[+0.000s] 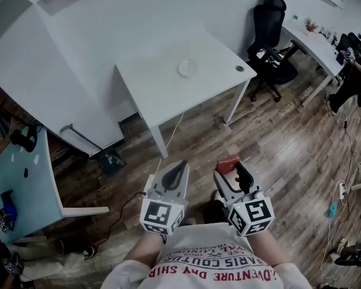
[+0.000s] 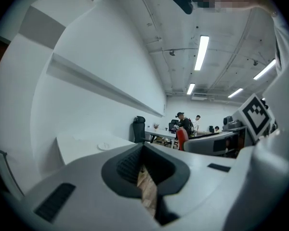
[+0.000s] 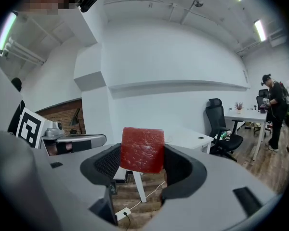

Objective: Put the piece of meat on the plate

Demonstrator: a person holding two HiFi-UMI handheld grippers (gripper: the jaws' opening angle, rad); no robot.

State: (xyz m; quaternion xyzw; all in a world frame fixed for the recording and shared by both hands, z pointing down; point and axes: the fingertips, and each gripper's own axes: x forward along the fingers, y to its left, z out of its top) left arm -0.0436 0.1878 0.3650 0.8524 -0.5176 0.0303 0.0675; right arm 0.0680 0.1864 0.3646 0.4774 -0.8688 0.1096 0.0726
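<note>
Wooden floor (image 1: 277,149) lies under a white bench (image 1: 162,92) that carries a small white plate (image 1: 187,68), well apart from both tools. The right hand-held gripper (image 1: 231,171) pinches a red piece of meat (image 3: 142,149), held in the air above the floor. The left hand-held gripper (image 1: 182,167) has its jaws pressed together on nothing.

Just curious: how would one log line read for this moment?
right gripper: shut on meat | left gripper: shut, empty | plate: on table
</note>
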